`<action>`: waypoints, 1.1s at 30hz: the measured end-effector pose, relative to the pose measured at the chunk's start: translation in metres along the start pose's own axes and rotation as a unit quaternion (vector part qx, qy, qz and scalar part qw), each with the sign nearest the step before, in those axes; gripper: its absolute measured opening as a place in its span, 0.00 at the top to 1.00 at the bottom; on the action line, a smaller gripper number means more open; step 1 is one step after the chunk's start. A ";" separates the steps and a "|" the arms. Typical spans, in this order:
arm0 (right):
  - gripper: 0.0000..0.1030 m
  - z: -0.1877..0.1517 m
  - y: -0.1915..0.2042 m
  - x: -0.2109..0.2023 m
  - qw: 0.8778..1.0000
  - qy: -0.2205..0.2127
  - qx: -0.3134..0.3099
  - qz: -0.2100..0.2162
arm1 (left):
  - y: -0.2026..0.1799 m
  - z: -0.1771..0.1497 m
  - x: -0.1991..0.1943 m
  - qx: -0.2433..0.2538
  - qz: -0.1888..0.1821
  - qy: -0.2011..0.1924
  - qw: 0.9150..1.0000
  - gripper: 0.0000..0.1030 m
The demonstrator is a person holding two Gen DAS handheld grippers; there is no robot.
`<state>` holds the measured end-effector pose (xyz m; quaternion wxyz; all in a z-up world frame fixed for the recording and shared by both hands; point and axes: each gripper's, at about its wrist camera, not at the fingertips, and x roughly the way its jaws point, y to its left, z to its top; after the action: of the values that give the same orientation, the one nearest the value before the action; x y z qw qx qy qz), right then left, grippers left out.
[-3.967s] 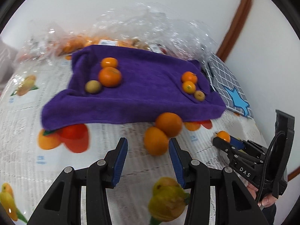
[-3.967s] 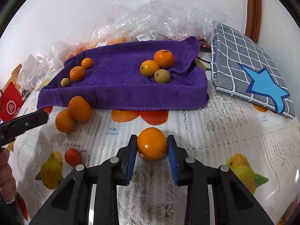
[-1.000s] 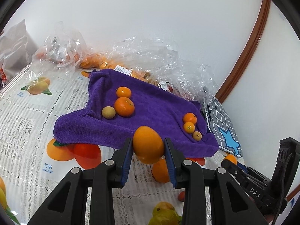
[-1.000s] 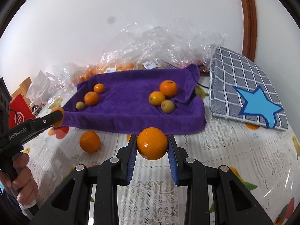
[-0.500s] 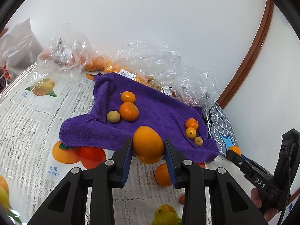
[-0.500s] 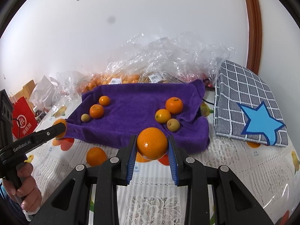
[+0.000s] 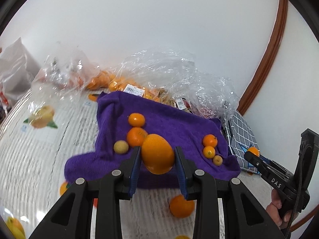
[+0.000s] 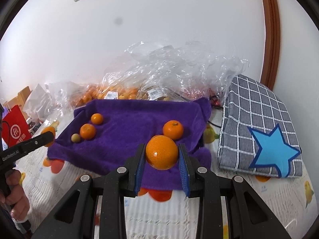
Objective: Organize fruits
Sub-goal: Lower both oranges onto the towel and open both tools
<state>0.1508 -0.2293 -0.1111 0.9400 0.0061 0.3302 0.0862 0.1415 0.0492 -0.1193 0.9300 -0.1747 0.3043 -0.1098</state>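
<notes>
My left gripper (image 7: 158, 155) is shut on a large orange (image 7: 157, 153) and holds it above the near edge of the purple towel (image 7: 175, 123). My right gripper (image 8: 161, 153) is shut on another orange (image 8: 161, 152) above the towel's near right part (image 8: 127, 135). On the towel lie a left group of two small oranges (image 7: 136, 119) and a yellowish fruit (image 7: 120, 147), and a right group of small fruits (image 7: 209, 140). One loose orange (image 7: 181, 206) lies on the tablecloth in front of the towel.
Clear plastic bags with more fruit (image 7: 123, 83) lie behind the towel. A grey checked cushion with a blue star (image 8: 265, 131) lies to the right. A red paper bag (image 8: 14, 129) stands far left. The tablecloth (image 7: 35, 159) has printed fruit.
Both grippers have lifted their oranges and moved forward over the towel. Four seconds ago the left gripper was open and empty beside two oranges on the cloth.
</notes>
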 end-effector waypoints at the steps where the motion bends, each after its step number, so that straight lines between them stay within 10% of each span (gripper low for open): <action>1: 0.69 0.003 -0.002 0.003 1.000 -0.001 -0.002 -0.001 | -0.001 0.004 0.004 0.000 -0.002 0.002 1.000 0.69; 33: 0.69 0.001 -0.033 0.099 0.997 0.069 0.040 -0.007 | 0.000 -0.010 0.071 -0.009 0.007 0.058 0.998 0.69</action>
<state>0.2331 -0.2451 -0.1739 0.9147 0.0350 0.3971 0.0666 0.1912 0.0249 -0.1646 0.9098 -0.1743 0.3602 -0.1105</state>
